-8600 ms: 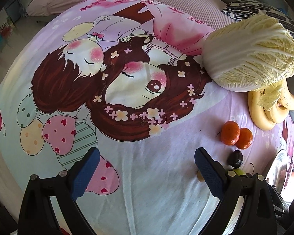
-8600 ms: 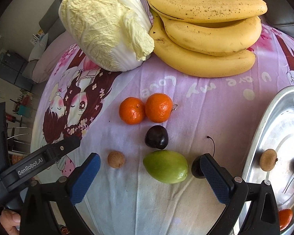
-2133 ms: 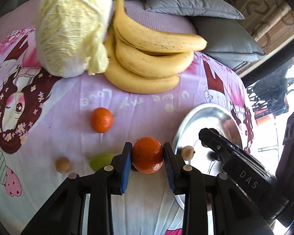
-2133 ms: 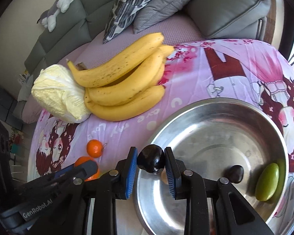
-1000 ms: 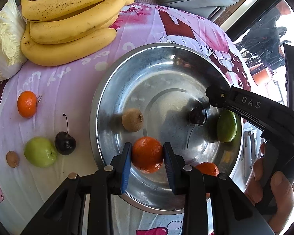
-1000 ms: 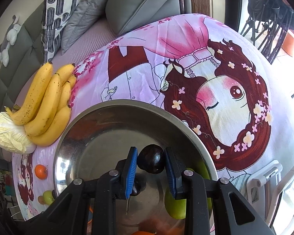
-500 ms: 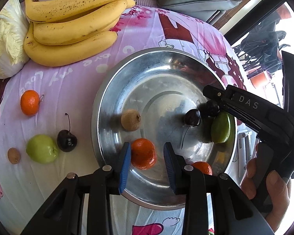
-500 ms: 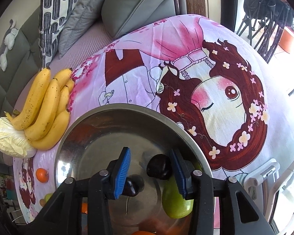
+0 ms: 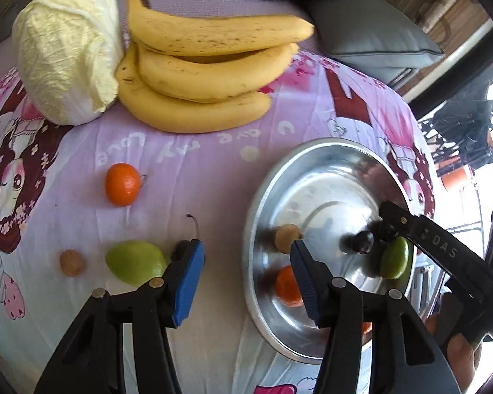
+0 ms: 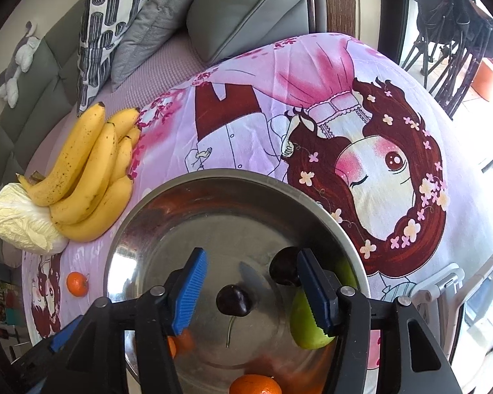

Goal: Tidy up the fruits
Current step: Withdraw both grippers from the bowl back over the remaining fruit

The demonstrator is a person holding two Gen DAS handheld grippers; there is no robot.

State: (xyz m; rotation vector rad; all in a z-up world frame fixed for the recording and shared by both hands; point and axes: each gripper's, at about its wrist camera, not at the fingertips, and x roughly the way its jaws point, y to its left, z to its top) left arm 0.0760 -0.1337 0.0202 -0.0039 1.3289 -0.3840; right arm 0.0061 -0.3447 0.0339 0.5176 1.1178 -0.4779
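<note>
A steel bowl holds a tangerine, a brown longan, a dark cherry, a dark plum and a green fruit. My left gripper is open and empty above the bowl's left rim. On the cloth lie a tangerine, a green fruit, a longan and a cherry half hidden by the left finger. My right gripper is open and empty over the bowl.
A bunch of bananas and a napa cabbage lie at the back of the pink cartoon cloth. Grey cushions lie behind. Another tangerine sits at the bowl's near side.
Both grippers have opened wide and let go of their fruit in the bowl. My left gripper has swung left, back toward the loose fruit on the cloth.
</note>
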